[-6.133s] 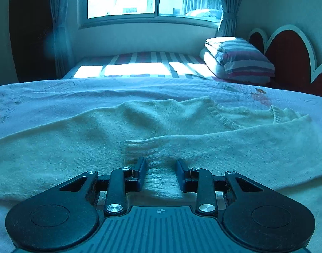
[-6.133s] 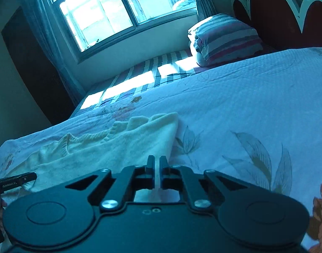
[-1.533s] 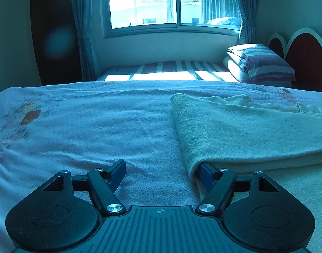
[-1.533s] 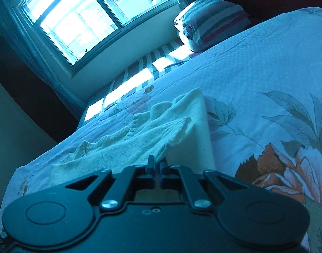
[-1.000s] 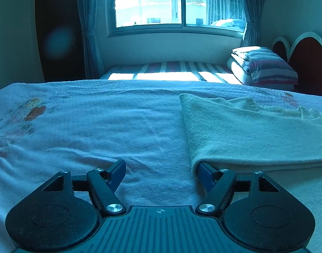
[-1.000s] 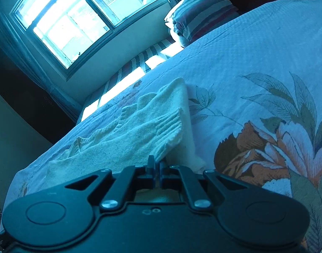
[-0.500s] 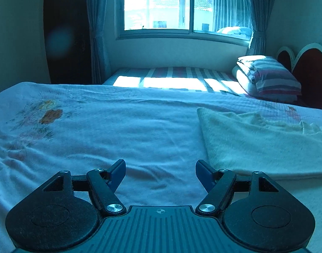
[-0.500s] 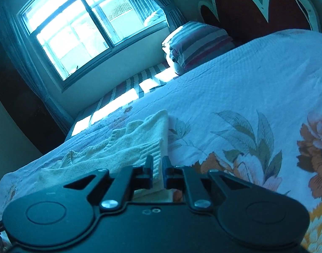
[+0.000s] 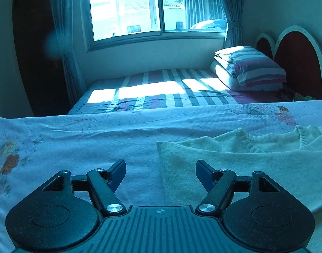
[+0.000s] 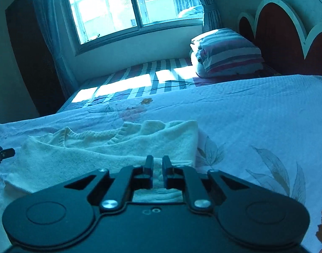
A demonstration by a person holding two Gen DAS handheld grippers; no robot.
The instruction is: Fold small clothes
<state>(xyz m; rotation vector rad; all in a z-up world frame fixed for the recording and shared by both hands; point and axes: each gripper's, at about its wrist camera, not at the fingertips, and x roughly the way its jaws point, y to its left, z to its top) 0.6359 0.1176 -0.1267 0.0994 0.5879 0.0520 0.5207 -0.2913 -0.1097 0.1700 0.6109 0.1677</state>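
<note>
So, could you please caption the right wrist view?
Right gripper, slightly open, above a folded cream sweater on a floral bedspread.

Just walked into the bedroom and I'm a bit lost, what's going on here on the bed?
A person with a handheld gripper in each hand is folding a cream knit sweater on the floral bedspread. The sweater lies flat with its sides folded in. The left gripper is wide open above the sweater's left edge, holding nothing. The right gripper has just opened to a narrow gap, nothing pinched, near the right side. Neither grips the sweater.

a home bedroom: beds [image 9: 161, 92], folded quilt [image 9: 251, 69], curtained window [image 9: 156, 8].
</note>
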